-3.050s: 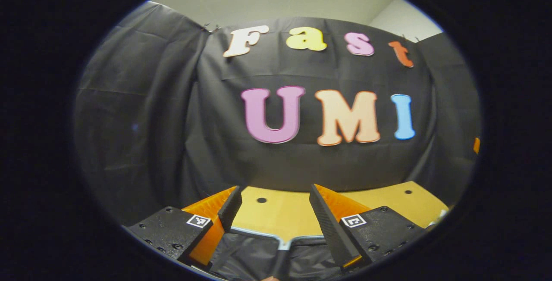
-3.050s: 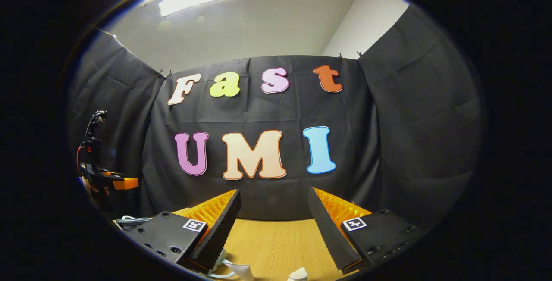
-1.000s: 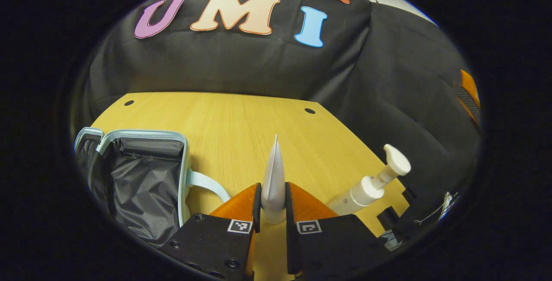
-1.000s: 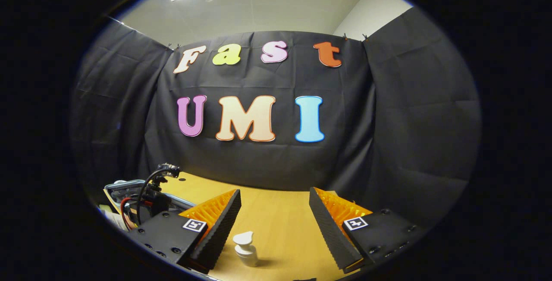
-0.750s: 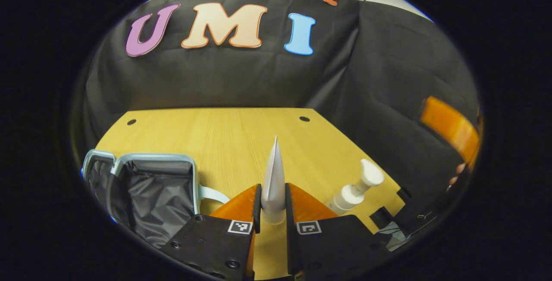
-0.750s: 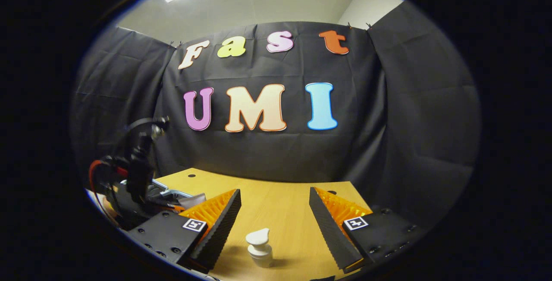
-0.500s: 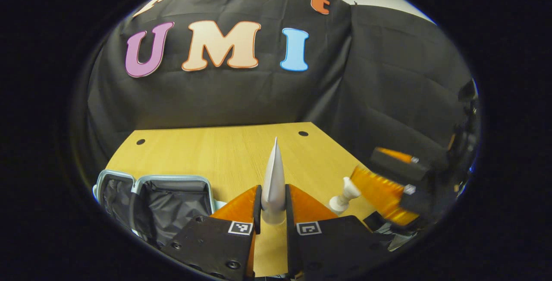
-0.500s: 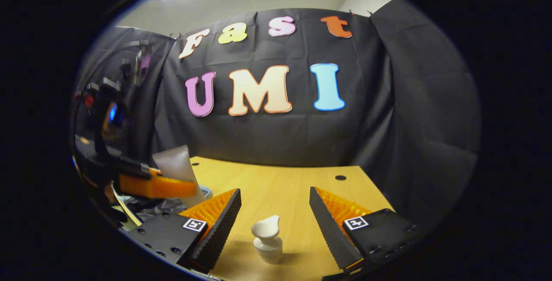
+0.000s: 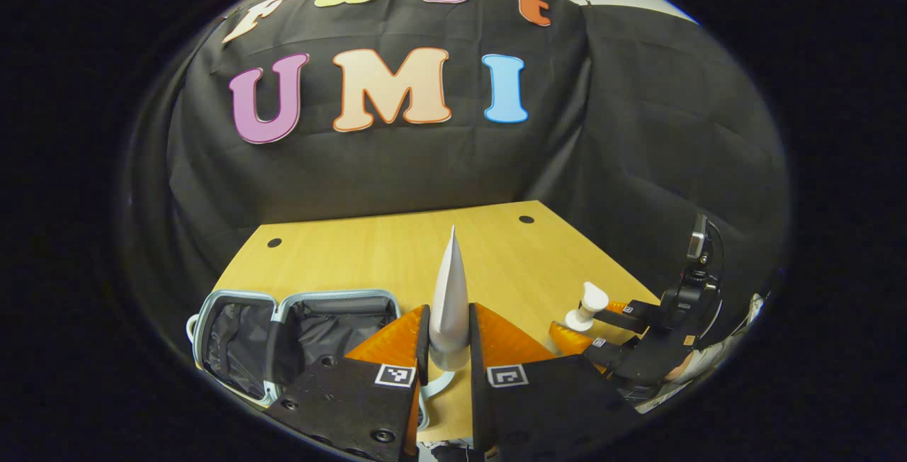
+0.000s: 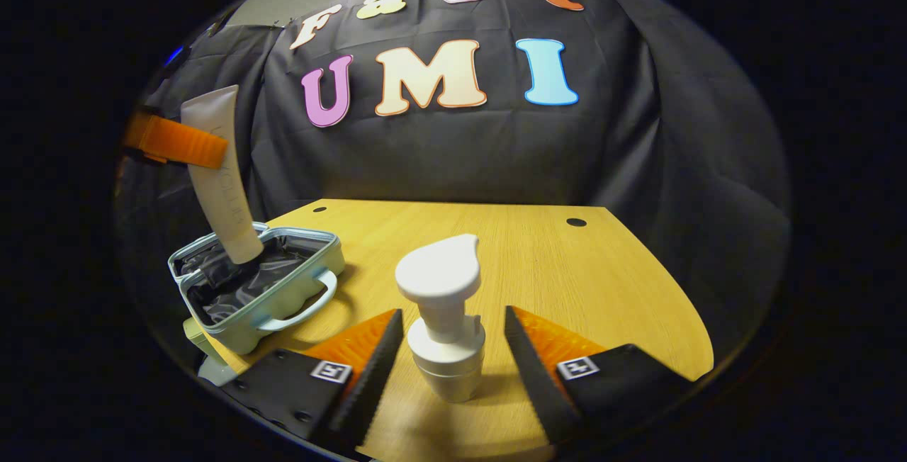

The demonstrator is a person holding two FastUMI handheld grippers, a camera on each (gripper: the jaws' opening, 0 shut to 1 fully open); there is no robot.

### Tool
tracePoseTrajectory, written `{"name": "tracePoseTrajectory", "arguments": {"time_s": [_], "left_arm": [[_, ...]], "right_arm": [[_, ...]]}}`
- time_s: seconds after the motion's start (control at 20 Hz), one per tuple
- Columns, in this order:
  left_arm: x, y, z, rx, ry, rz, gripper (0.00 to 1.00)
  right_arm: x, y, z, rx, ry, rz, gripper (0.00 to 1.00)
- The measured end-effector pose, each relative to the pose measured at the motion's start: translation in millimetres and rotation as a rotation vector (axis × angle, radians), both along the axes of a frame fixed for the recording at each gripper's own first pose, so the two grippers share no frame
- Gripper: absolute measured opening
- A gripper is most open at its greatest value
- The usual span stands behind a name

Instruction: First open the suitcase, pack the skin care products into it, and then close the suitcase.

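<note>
Comparing with half a second ago, the right gripper (image 10: 452,345) has dropped and closed in on the pump bottle (image 10: 443,320), which now looms large between its spread fingers (image 10: 368,370); before, the bottle sat small and farther off. In the left gripper view the right gripper (image 9: 602,331) was a blur beside the bottle (image 9: 585,306) and is now sharp, its fingers flanking the bottle's lower part. The left gripper (image 9: 448,345) has swung toward the suitcase (image 9: 297,334), more of which now lies just ahead of its left finger. In the right gripper view the tube (image 10: 220,171) has gone from low beside the case to hanging over the open suitcase (image 10: 255,285).

The bottle's base is cut off at the bottom of the right gripper view, and whether the pads touch its sides cannot be told; a gap shows on each side of the neck. The tube's capped end overlaps the dark lining, and contact with it is unclear. The left gripper's body (image 10: 170,142) is mostly lost at the dark edge.

The left gripper is clenched on the tube (image 9: 451,299), crimped end pointing forward. The right gripper sits low over the wooden table (image 10: 567,271), fingers apart and unclosed around the standing bottle.
</note>
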State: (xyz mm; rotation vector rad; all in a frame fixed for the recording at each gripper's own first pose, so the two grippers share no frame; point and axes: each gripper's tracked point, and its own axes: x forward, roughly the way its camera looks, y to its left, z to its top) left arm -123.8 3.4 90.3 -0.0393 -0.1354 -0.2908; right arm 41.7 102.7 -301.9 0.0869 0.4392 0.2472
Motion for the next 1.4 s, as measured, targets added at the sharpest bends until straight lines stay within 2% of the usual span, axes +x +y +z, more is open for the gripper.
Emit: {"name": "tracePoseTrajectory", "arguments": {"time_s": [0.1, 0.3, 0.5, 0.8, 1.05, 1.1, 1.25, 1.4], "left_arm": [[2.8, 15.8, -7.6, -0.018, 0.019, 0.03, 0.22], [23.5, 69.5, -43.0, -0.025, 0.116, 0.125, 0.22], [54.2, 126.0, -92.6, 0.028, 0.269, 0.205, 0.22], [93.2, 166.4, -155.4, 0.068, 0.468, 0.205, 0.23], [124.4, 174.5, -150.0, 0.033, 0.444, 0.19, 0.24], [129.0, 174.7, -155.5, 0.023, 0.457, 0.186, 0.29], [136.1, 169.3, -163.7, -0.026, 0.47, 0.157, 0.34], [132.4, 167.3, -142.5, -0.071, 0.39, 0.129, 0.78]], "right_arm": [[4.4, -0.5, -1.7, -0.006, 0.017, -0.002, 0.58], [8.9, 1.4, 39.6, 0.038, -0.004, -0.008, 0.58], [4.1, 11.2, 87.7, 0.069, -0.061, -0.034, 0.58], [-22.9, 43.0, 120.5, 0.064, -0.079, -0.033, 0.58], [-40.3, 71.6, 136.4, 0.086, -0.059, -0.003, 0.58], [-40.6, 78.0, 141.7, 0.094, -0.059, 0.004, 0.58], [-42.1, 102.5, 151.3, 0.137, -0.044, 0.042, 0.58], [-39.5, 133.1, 164.9, 0.174, -0.04, 0.099, 0.58]]}}
